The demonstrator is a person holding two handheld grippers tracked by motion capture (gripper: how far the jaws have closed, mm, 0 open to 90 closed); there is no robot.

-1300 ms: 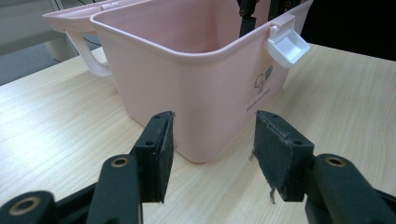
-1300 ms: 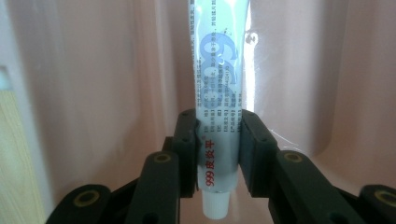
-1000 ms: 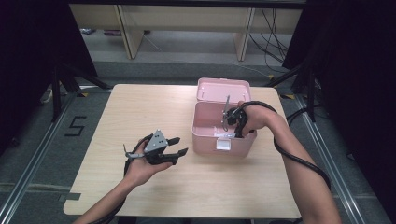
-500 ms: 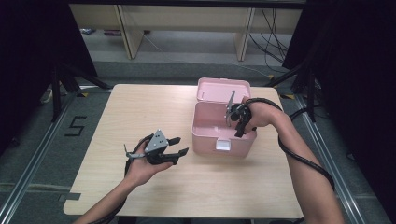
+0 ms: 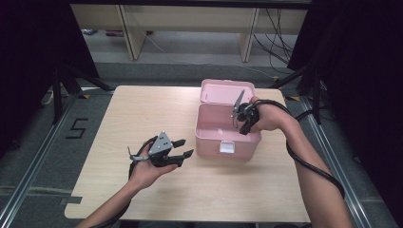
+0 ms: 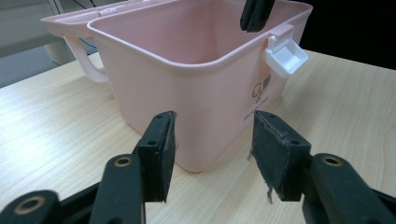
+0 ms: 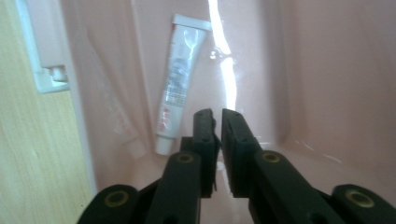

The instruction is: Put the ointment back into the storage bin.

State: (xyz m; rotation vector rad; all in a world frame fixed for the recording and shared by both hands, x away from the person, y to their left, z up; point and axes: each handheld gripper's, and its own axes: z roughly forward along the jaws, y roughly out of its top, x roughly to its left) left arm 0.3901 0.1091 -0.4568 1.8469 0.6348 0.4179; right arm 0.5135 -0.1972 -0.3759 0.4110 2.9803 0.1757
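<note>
The tube [image 7: 180,88] is lying flat on the box [image 5: 208,129] floor, its long axis running away from the right gripper [image 7: 216,122], just left of its nearly closed, empty fingers. The left gripper [image 5: 183,148], fingers apart, is waiting over the bench [image 5: 133,114], farther off.

An open pink box [image 6: 201,79] fills the upper frame, on a wooden desk [image 6: 51,126]. The left tool [image 6: 212,140] spreads its jaws wide at the bottom. A white latch [image 6: 286,55] sits upper right.
</note>
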